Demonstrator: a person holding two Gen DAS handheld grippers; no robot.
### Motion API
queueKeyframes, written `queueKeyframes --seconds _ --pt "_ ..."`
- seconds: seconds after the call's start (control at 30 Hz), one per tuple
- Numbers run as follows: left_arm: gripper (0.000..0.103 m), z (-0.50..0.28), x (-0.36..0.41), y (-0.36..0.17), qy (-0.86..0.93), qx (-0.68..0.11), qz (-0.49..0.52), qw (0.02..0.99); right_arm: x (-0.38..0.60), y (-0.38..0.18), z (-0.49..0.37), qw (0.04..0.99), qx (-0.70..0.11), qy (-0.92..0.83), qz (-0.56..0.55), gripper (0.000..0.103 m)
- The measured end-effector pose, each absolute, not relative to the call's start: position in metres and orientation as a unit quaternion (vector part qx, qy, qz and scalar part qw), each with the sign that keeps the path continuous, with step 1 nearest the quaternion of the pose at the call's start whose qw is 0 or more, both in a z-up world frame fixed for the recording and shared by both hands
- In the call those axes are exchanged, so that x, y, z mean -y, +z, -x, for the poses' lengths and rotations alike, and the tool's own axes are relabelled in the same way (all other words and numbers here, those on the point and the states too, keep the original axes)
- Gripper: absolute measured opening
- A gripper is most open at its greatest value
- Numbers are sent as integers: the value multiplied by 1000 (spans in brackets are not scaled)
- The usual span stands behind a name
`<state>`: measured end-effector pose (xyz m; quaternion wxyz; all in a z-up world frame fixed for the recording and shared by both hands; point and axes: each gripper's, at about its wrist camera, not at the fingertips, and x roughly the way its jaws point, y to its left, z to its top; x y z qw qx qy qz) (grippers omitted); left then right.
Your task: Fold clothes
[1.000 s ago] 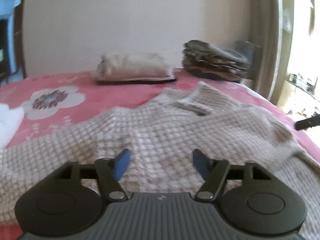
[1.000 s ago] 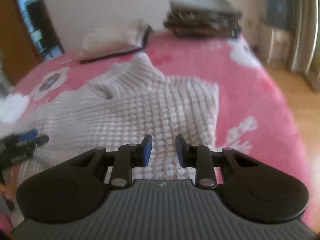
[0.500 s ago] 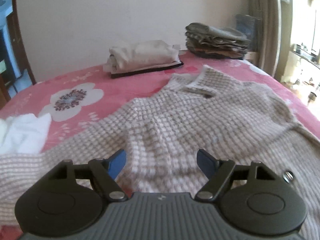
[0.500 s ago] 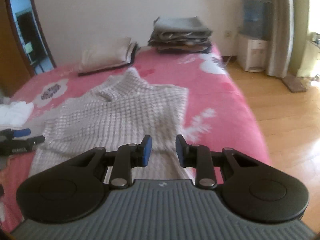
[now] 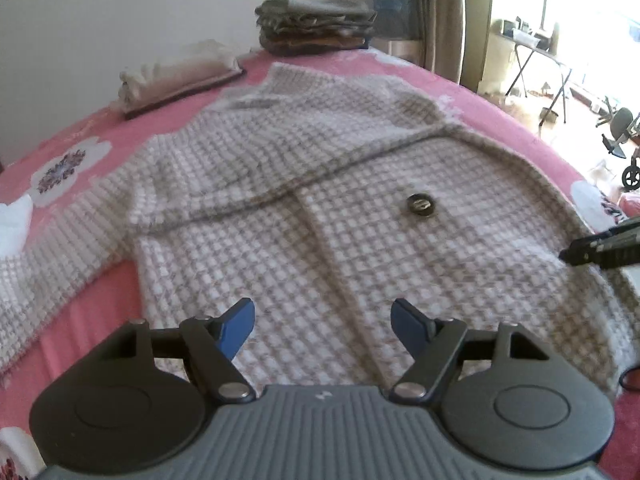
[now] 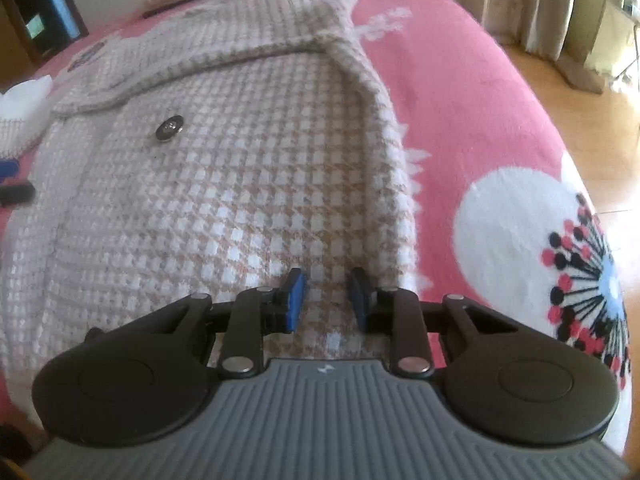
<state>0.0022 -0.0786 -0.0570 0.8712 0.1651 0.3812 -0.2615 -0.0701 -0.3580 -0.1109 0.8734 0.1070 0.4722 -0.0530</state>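
Observation:
A beige and white checked knit sweater (image 5: 320, 200) lies spread on the pink bed cover (image 5: 80, 152), with one dark button (image 5: 420, 203) on its front. One sleeve trails off to the left. My left gripper (image 5: 322, 322) hovers open over the near hem with nothing between its fingers. In the right wrist view the sweater (image 6: 220, 160) and its button (image 6: 170, 129) fill the frame. My right gripper (image 6: 326, 294) hangs low over the cloth near its right edge, fingers a narrow gap apart, gripping nothing. Its tip (image 5: 592, 250) shows at the right of the left wrist view.
A stack of folded dark clothes (image 5: 316, 20) and a folded cream item (image 5: 180, 72) sit at the far side of the bed by the wall. White cloth (image 5: 12, 220) lies at the left. The bed's right edge drops to a wooden floor (image 6: 580, 80).
Both grippers have come down and closer to the sweater, so it now fills each view. The gap between each pair of fingers looks unchanged.

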Motion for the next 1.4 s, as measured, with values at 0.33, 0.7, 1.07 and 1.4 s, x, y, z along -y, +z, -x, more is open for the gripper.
queueKeyframes --seconds 0.33,0.7,1.07,1.4 --pt "86 46 97 -97 -293 -423 -180 838 334 -95 96 866 -487 -34 -105 24" --pt "100 50 97 -117 -280 -467 -154 825 340 -111 105 868 -471 -66 -141 27" --pt "103 53 94 -117 -268 -469 -130 832 343 -110 110 865 -462 -78 -180 34" --pt "103 46 95 -118 -277 -488 -133 817 334 -107 99 860 -467 -78 -190 62"
